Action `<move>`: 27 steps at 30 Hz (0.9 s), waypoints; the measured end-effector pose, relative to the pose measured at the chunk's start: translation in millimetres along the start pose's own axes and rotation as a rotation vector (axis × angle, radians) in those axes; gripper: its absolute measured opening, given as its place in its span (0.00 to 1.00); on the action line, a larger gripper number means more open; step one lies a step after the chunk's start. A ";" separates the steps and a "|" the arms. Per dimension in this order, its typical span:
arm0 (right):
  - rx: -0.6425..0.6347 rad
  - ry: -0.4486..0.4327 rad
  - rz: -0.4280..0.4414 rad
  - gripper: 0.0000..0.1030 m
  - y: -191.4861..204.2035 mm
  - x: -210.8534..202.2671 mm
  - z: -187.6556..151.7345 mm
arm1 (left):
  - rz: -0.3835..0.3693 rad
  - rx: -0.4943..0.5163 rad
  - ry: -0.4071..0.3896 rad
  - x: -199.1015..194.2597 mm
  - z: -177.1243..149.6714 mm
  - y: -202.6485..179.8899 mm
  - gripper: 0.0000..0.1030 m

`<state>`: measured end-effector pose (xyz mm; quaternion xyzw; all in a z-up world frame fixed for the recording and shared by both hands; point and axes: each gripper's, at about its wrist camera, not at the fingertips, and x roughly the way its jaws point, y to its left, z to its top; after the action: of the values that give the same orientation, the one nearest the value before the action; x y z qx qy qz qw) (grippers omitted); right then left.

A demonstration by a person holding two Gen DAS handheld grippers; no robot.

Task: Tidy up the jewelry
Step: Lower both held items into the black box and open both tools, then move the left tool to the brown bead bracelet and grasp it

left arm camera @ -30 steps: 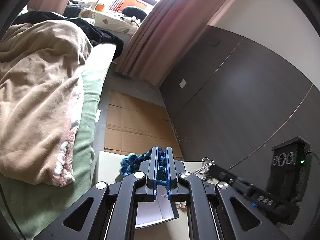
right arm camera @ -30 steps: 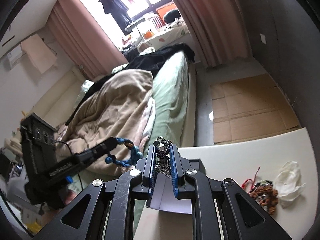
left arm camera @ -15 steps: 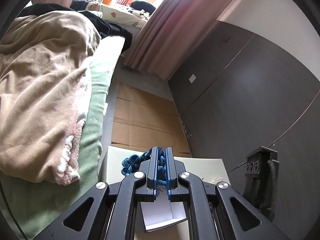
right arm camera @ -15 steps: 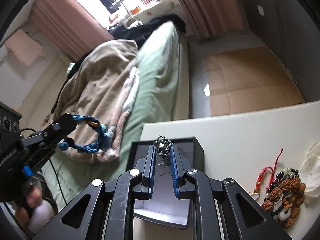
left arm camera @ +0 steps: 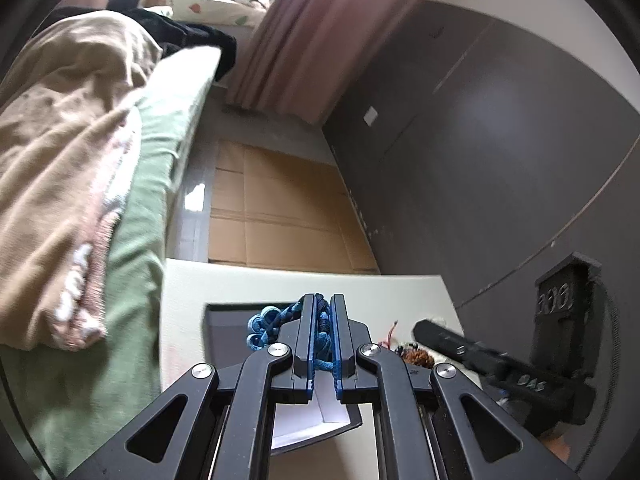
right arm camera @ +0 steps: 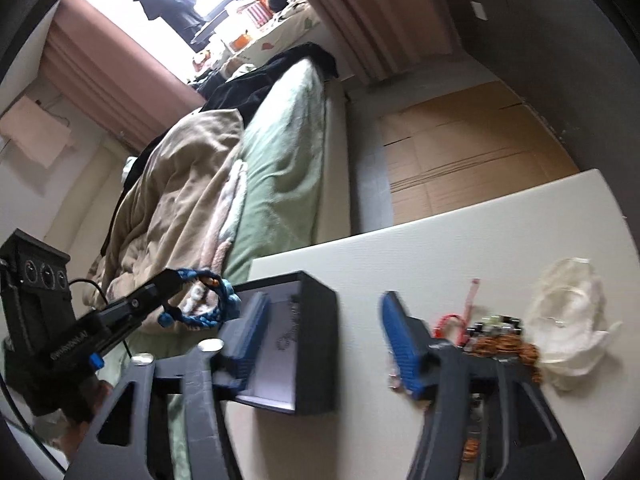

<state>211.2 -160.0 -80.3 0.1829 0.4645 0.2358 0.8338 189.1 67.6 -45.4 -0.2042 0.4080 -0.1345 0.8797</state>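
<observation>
Left gripper [left arm camera: 320, 334]: clamped tight on the blue braided bracelet [left arm camera: 276, 322], held above the box [right arm camera: 316, 300].
Right gripper [right arm camera: 320, 328]: jaws opening wide, nothing between them; a silver chain [right arm camera: 290, 330] lies inside the box.
Risk: the soft cord may snag on a pad at release and land on the box rim.
Risk: the light, open box could shift if bumped.
Materials: rigid dark square box, pale lining; woven cord; bead pile [right arm camera: 502, 346] on the smooth white table [right arm camera: 480, 240].
</observation>
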 end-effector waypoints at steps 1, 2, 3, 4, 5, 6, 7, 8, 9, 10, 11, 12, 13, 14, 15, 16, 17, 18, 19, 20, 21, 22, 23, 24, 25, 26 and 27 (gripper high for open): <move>0.002 0.000 -0.004 0.70 -2.1 -1.7 0.5 | 0.006 0.007 0.013 5.5 -2.0 -2.2 0.06; 0.003 0.003 -0.011 0.70 -5.0 -2.9 0.7 | 0.014 0.013 0.026 11.1 -3.7 -3.5 0.06; 0.005 0.005 -0.022 0.70 -8.2 -4.5 1.1 | 0.026 0.015 0.038 16.0 -5.0 -4.3 0.06; 0.005 0.005 -0.030 0.72 -11.1 -5.7 1.5 | 0.049 0.018 0.052 21.8 -6.4 -4.5 0.06; 0.006 0.005 -0.038 0.75 -13.7 -6.9 1.8 | 0.066 0.021 0.061 26.1 -7.5 -4.9 0.06; 0.009 0.003 -0.046 0.85 -17.0 -8.5 2.4 | 0.074 0.023 0.069 29.8 -7.9 -4.8 0.06; 0.013 0.001 -0.046 0.94 -19.7 -9.8 2.7 | 0.076 0.020 0.082 34.8 -8.9 -4.4 0.06; 0.018 -0.005 -0.042 0.95 -22.8 -11.9 3.4 | 0.070 0.015 0.090 38.3 -9.7 -4.1 0.06; 0.022 -0.009 -0.041 0.95 -25.8 -14.1 4.1 | 0.067 0.008 0.101 42.4 -10.4 -3.4 0.06; 0.024 -0.011 -0.042 0.95 -28.5 -15.9 4.3 | 0.077 0.002 0.116 46.6 -11.0 -2.0 0.06; 0.026 -0.014 -0.046 0.95 -31.0 -17.7 5.1 | 0.094 -0.002 0.127 50.1 -11.6 -0.5 0.06; 0.027 -0.018 -0.053 0.96 -33.5 -19.5 5.7 | 0.107 -0.004 0.132 52.3 -11.7 0.3 0.06; 0.031 -0.020 -0.058 0.99 -35.2 -20.7 5.8 | 0.126 -0.008 0.139 54.4 -11.1 1.9 0.07; 0.036 -0.024 -0.064 1.00 -38.0 -22.7 6.2 | 0.136 -0.010 0.144 54.9 -11.4 2.7 0.07; 0.040 -0.027 -0.064 1.00 -40.3 -24.8 6.5 | 0.141 -0.012 0.148 55.4 -12.4 2.8 0.07; 0.043 -0.030 -0.063 1.00 -41.9 -26.8 7.0 | 0.147 -0.014 0.153 55.8 -12.9 3.4 0.08; 0.045 -0.033 -0.062 1.00 -43.2 -28.7 7.6 | 0.150 -0.014 0.158 56.0 -13.1 3.8 0.09; 0.050 -0.038 -0.062 1.00 -45.4 -31.8 7.7 | 0.153 -0.013 0.163 56.3 -13.1 4.1 0.10; 0.053 -0.043 -0.063 1.00 -45.9 -33.7 7.7 | 0.154 -0.015 0.170 57.0 -13.2 4.4 0.17; 0.058 -0.049 -0.063 1.00 -47.8 -36.5 7.4 | 0.149 -0.018 0.174 57.5 -13.4 4.6 0.34; 0.064 -0.053 -0.060 1.00 -49.7 -38.9 7.1 | 0.140 -0.024 0.173 57.2 -13.8 5.4 0.46; 0.067 -0.056 -0.058 1.00 -50.7 -39.9 6.4 | 0.142 -0.029 0.165 56.7 -13.8 4.0 0.69; 0.069 -0.059 -0.056 1.00 -51.8 -41.7 5.6 | 0.145 -0.032 0.151 54.6 -13.8 3.7 0.79; 0.070 -0.062 -0.054 1.00 -52.4 -43.5 4.9 | 0.149 -0.032 0.133 51.0 -13.5 2.5 0.79; 0.069 -0.065 -0.052 1.00 -52.8 -45.0 4.4 | 0.149 -0.030 0.126 48.5 -13.2 1.1 0.79; 0.071 -0.068 -0.052 1.00 -53.4 -46.4 4.1 | 0.144 -0.026 0.120 45.0 -12.0 -0.6 0.79; 0.074 -0.072 -0.051 1.00 -55.1 -48.6 3.1 | 0.136 -0.024 0.104 40.5 -10.5 -2.6 0.79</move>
<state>204.0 -232.9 -74.2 0.2100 0.4471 0.1903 0.8484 206.4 46.4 -77.2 -0.1790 0.4675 -0.0798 0.8620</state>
